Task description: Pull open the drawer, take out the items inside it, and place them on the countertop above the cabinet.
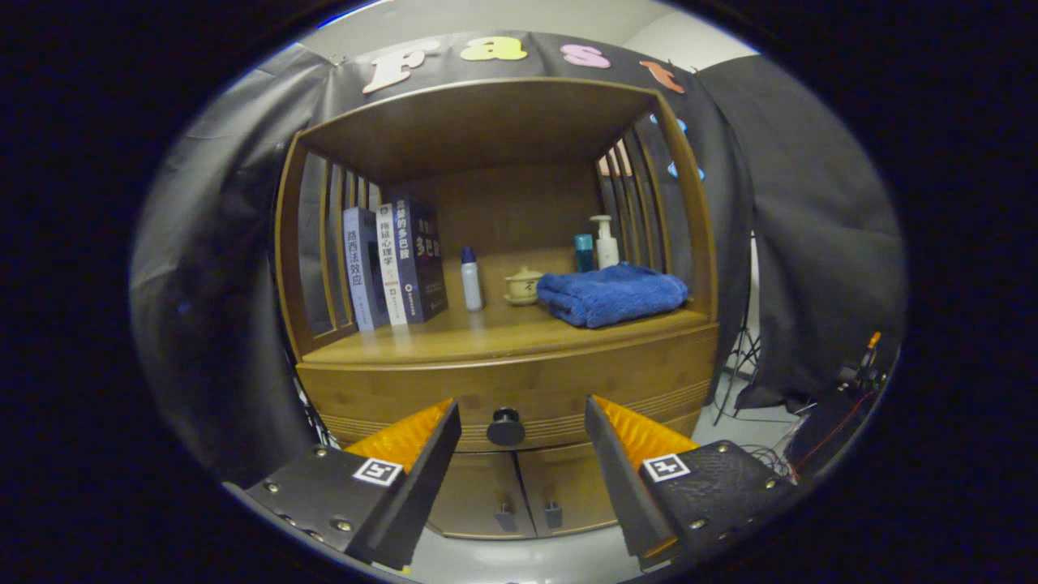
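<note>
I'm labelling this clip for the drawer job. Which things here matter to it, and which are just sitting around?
For the job:
drawer, shut
drawer knob, between the open fingers and beyond them
gripper
countertop

Just there:
books
white bottle
lidded cup
blue towel
pump bottle
teal container
lower cabinet doors

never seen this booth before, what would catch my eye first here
The two fingers stand open, framing the dark round knob of the closed drawer just ahead of them. Above, on the wooden cabinet's countertop, a folded blue towel lies to the right, with upright books to the left and a small white bottle and a lidded cup between them.
</note>
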A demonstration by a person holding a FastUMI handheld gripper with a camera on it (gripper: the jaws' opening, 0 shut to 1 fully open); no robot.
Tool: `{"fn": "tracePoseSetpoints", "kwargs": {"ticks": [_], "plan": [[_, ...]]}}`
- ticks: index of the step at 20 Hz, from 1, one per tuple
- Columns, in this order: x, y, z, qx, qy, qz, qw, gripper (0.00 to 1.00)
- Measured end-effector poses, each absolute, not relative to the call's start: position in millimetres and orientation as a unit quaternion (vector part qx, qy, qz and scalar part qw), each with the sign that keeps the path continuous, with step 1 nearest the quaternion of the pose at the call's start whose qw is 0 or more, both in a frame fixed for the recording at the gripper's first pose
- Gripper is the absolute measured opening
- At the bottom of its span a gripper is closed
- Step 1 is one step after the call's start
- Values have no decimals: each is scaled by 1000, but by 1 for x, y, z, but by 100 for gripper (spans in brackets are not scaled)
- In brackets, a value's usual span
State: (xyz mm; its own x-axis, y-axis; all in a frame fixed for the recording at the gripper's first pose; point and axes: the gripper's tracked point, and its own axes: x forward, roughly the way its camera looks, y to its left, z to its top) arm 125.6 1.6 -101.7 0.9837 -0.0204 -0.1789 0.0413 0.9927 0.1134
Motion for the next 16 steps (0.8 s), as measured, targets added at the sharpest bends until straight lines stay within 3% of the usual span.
{"fn": "tracePoseSetpoints", "kwargs": {"ticks": [10,12,14,16], "plan": [[188,20,-157,51,156,27,986,91],[199,24,-174,40,180,32,982,73],[203,30,-188,33,200,42,978,74],[212,32,-192,19,205,41,978,62]]}}
